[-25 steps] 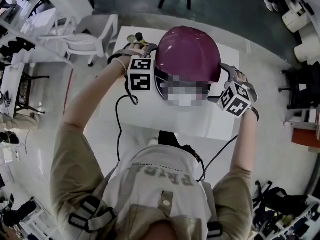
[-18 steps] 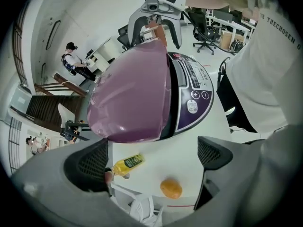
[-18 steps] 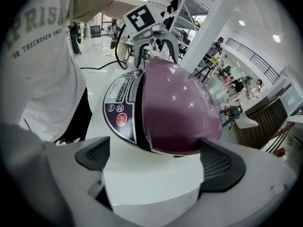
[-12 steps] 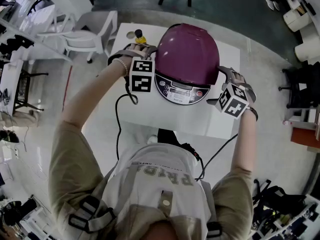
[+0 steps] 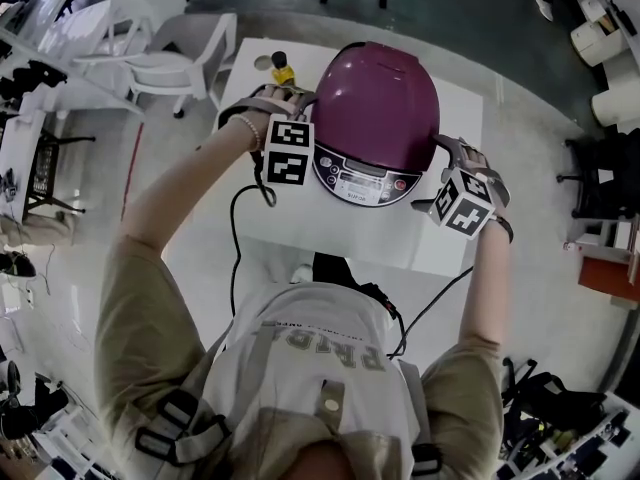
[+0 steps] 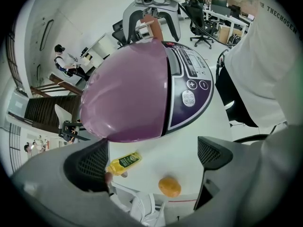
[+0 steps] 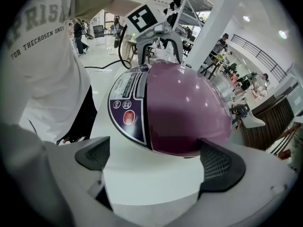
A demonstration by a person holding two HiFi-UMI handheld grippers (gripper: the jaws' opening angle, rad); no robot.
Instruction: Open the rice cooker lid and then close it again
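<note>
Yellow bottle (image 5: 283, 71): it lies near the far left corner of the table (image 5: 400, 243). A small orange ball (image 6: 169, 187) sits close by.
Left tool (image 6: 152, 159): its two jaws are wide apart and nothing is between them. It is just beside the left side of the rice cooker and points at it.
Rice cooker (image 5: 375, 108): it stands in the middle of the table, closer to the far edge. It sits right between the two tools.
Lid (image 5: 378, 93): the big purple dome looks shut. The button panel (image 5: 362, 180) faces the person, so I think the lid swings up from the front and back toward the far edge.
Right tool (image 7: 156, 158): its jaws are wide apart too, with nothing in them. It is just beside the right side of the cooker and points at it.
Which is nearer: both tools are about as close, one on each side. I cannot tell if either one touches the cooker.
Next move: I think a tool must go to the front of the lid, near the panel.
</note>
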